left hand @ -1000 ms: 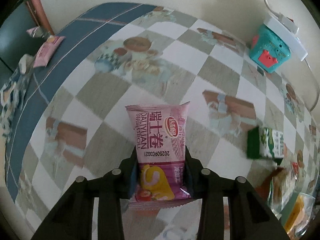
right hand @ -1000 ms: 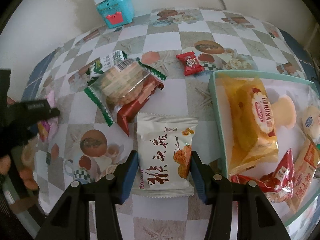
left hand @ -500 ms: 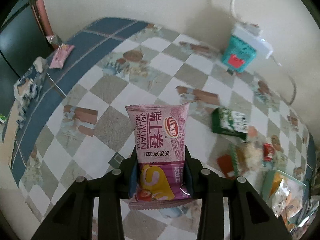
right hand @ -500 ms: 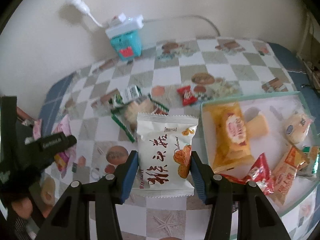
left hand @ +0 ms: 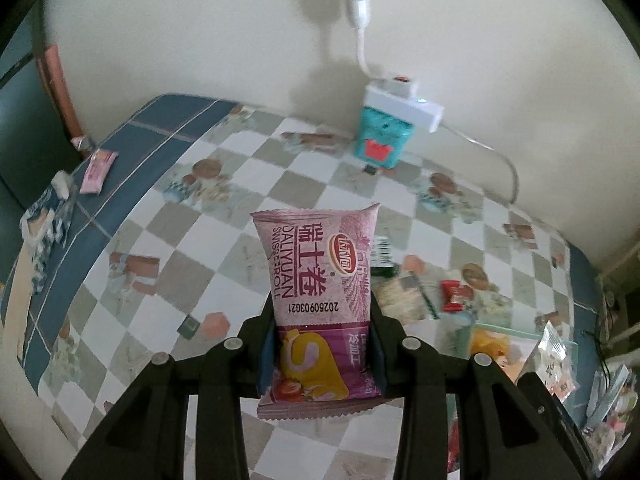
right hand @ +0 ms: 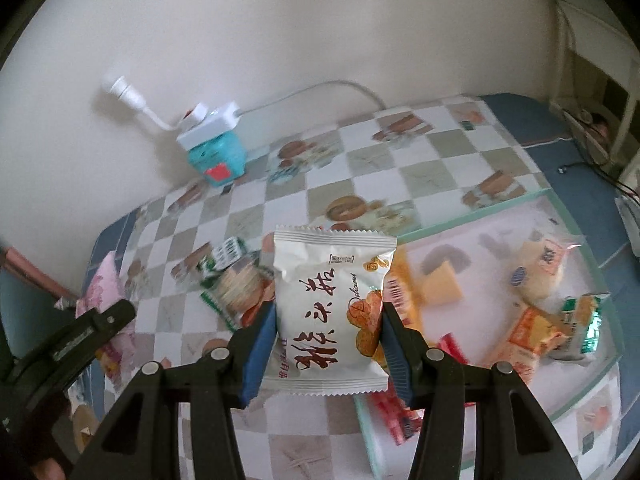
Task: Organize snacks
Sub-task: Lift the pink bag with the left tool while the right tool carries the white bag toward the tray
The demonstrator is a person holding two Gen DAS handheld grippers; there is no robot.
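Between the left gripper's blue pads sits a pink roll packet, standing upright with its lower half pinched and its top clear above the fingers. The jaws are closed on its sides, and the packet hangs above the checkered tablecloth without touching it.

Between the right gripper's pads is a white pastry packet, gripped at both edges and held above the table, its printed face toward the camera. Those jaws are likewise closed on it.

Just to the right of the white packet lies a clear tray with a pale green rim. It holds a yellow packet, a round wrapped cake, an orange packet, a green-and-white packet and red wrappers near its front edge.

Left of the white packet, loose on the cloth, lie a round cracker pack and a green packet beside it. In the left view a small red candy lies near the tray's corner.

By the wall stands a teal box with a white power strip on top, its cord running up to a plug. A small pink packet lies on the cloth's blue border, well apart from the rest. The left gripper also shows at the left edge of the right view.
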